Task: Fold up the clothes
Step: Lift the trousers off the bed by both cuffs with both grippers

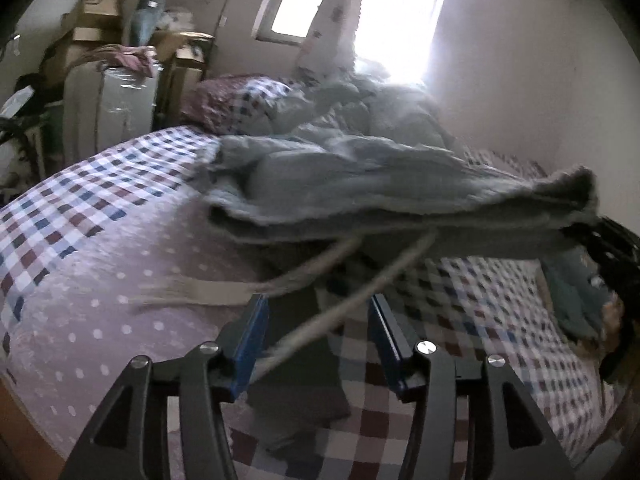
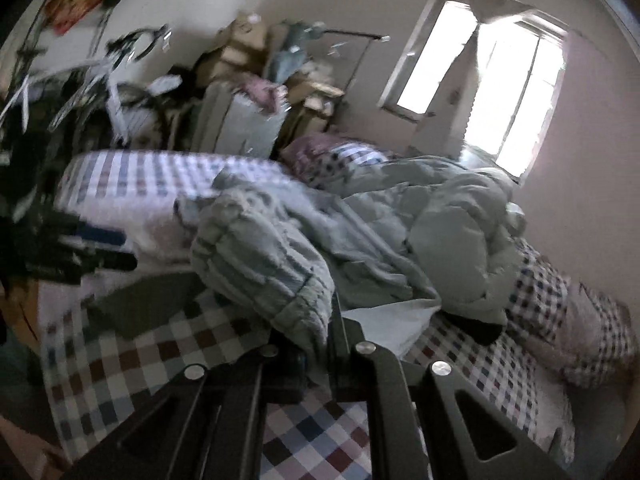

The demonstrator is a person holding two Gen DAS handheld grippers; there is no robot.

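Tongs: your right gripper (image 2: 320, 344) pinches the grey-blue garment (image 2: 264, 264) by its ribbed edge, lifted off the checked bed sheet (image 2: 316, 440). Left gripper (image 1: 316, 320) is spread, only drawstrings (image 1: 360, 280) between. Free sheet at 9 o'clock; rumpled duvet (image 2: 448, 224) at 1.

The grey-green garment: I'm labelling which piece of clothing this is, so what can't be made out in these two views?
- Left wrist view: the garment is motion-blurred, its far end is hidden behind the right gripper, and its pale drawstrings smear; type unclear.
- Right wrist view: the hem vanishes between the right gripper's shut fingers; the quilt behind blends with it.
- Right wrist view: the left gripper is a blur at the edge.
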